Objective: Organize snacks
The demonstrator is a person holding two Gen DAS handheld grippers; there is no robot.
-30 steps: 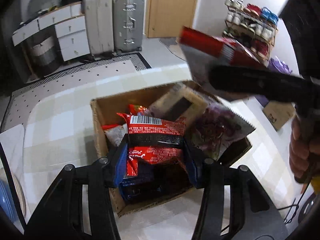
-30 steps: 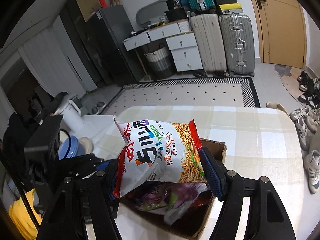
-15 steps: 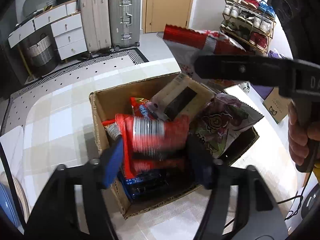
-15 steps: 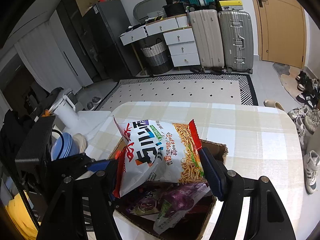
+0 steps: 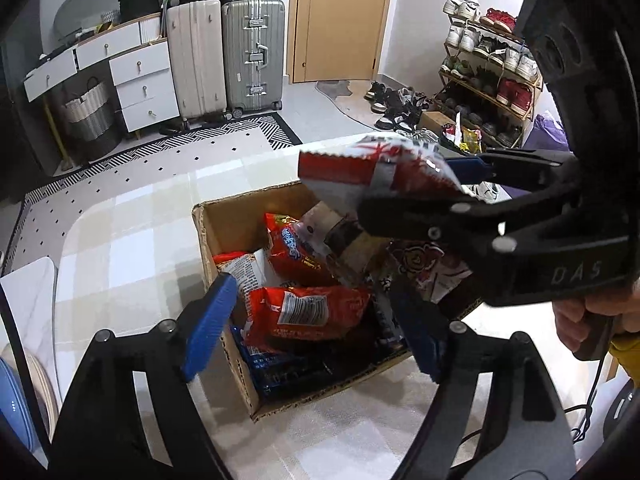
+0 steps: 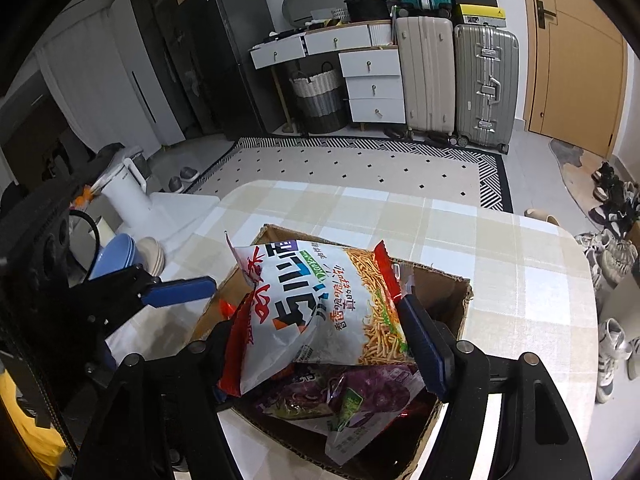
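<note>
The left gripper (image 5: pixel 316 328) is opening, its blue fingers (image 5: pixel 208 322) spread wide above a red snack packet (image 5: pixel 306 312) that lies loose between them, untouched, on top of the other packets in the cardboard box (image 5: pixel 224 232). The right gripper (image 6: pixel 328 344) is clamped on a white noodle-snack bag (image 6: pixel 320 304), held just above the box's open top; its left pad is hidden behind the bag, so contact there is only presumed. A purple packet (image 6: pixel 360 396) is seen beneath the bag. The box is set on the checked bench (image 6: pixel 500 248), with suitcases (image 6: pixel 456 80) well beyond.
</note>
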